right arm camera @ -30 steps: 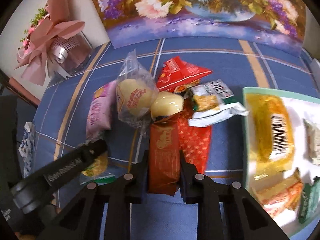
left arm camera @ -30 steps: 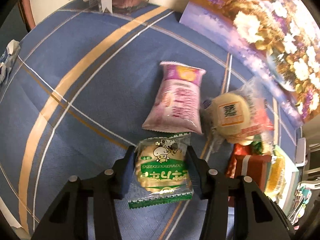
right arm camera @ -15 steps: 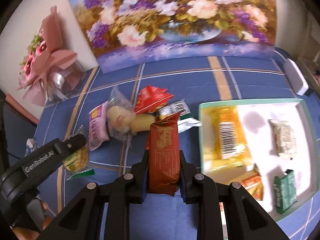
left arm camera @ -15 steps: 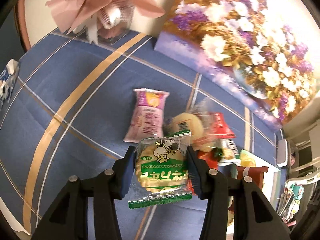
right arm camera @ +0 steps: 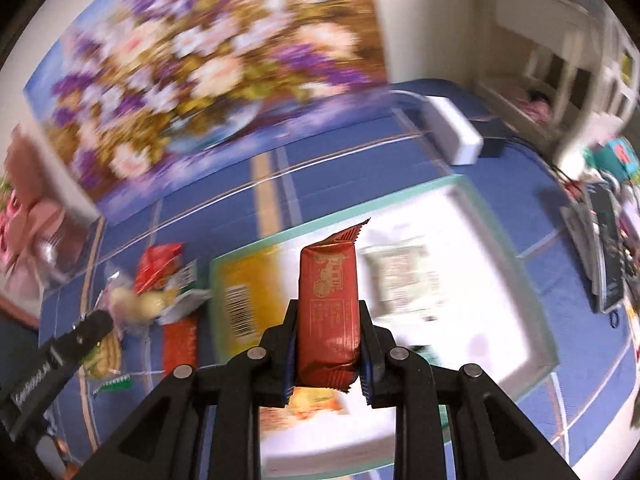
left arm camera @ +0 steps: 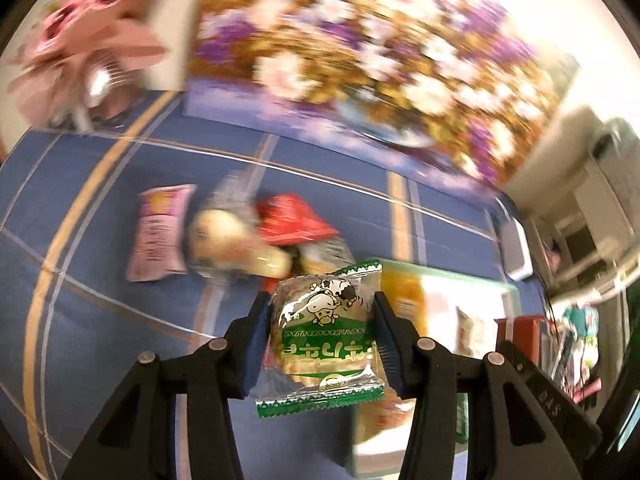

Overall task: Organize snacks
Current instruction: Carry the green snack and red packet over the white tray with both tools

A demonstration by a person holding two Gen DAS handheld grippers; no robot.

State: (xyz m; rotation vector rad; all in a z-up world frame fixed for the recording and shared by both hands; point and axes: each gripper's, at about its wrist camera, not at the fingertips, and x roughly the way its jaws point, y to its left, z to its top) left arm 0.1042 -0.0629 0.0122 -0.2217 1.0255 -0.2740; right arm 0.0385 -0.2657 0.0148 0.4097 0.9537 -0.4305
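Two snacks ride toward the tray (right arm camera: 472, 200): the left gripper (left arm camera: 320, 344) has its fingers pinching a green cookie packet (left arm camera: 324, 340), the right gripper (right arm camera: 328, 344) a red bar (right arm camera: 328, 308). Next, lower and release inside the tray, at twelve o'clock.

Both grippers tilt downward, left gripper (left arm camera: 320, 340) and right gripper (right arm camera: 328, 344) fingers clamped.

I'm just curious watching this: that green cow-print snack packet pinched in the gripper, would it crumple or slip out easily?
Probably light: the green cow packet hangs free of the table between the left gripper fingers. Its clear wrapper looks thin and crinkly, so the loose edges likely flop. The round biscuit inside seems stiff, giving the pads something firm, yet it may crack if squeezed harder.
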